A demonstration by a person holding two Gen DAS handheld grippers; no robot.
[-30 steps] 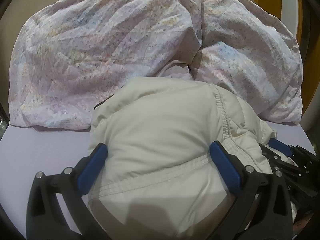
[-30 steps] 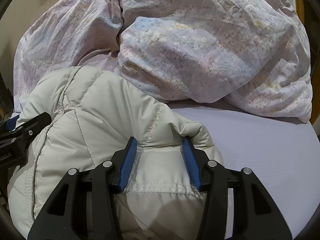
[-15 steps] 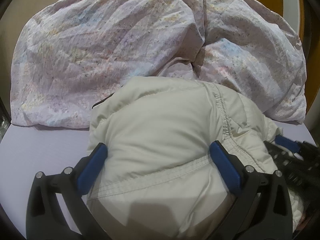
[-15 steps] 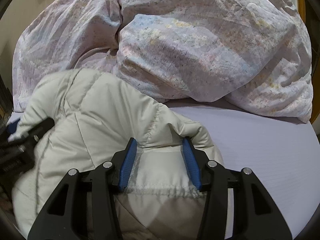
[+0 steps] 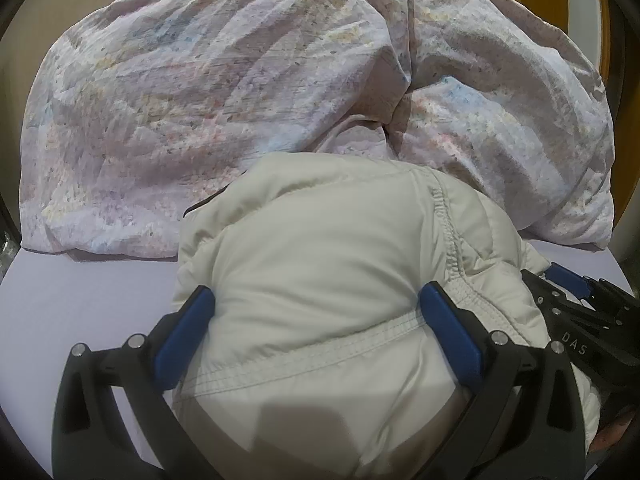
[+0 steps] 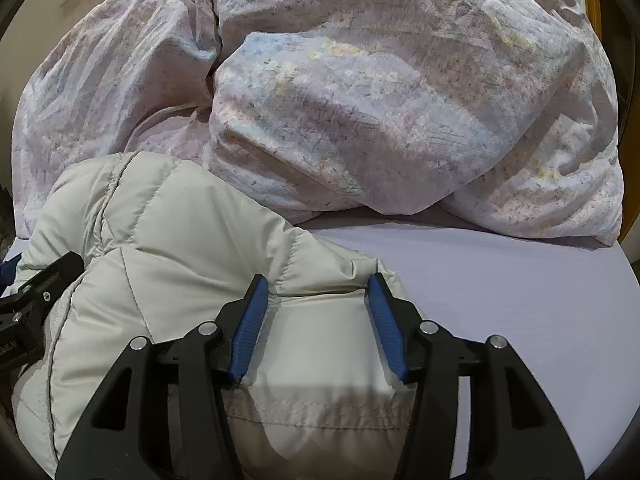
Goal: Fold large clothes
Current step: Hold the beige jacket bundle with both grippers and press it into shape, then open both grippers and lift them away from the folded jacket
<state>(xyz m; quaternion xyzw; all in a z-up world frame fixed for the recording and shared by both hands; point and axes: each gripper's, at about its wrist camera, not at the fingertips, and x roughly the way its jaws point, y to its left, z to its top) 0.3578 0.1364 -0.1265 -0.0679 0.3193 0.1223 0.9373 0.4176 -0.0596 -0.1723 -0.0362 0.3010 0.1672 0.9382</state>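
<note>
1. Nearest the lenses: puffy cream jacket (image 5: 328, 300) bunched on the bed (image 6: 500, 280), bulging up between both sets of jaws.
2. Left gripper (image 5: 316, 312): jaws spread wide, blue pads (image 5: 188, 336) pressed against either flank of a fat padded fold with a stitched hem band across it. Reads as straddling or lightly pinching the bulk. Not clamped tight.
3. Right gripper (image 6: 318, 320): jaws roughly half open, a narrower hem section wedged between them, fabric touching both pads. Probably gripping, but firm hold not confirmed.
4. Key relation: jacket runs forward from both jaws, away from the cameras. Grippers sit side by side on the same near edge. Left one takes the thicker part.
5. My read: next fold carries the near edge forward over the body.
6. Far: crumpled floral duvet (image 5: 240, 100) heaped just behind, touching the jacket's far end. Little room there.
</note>
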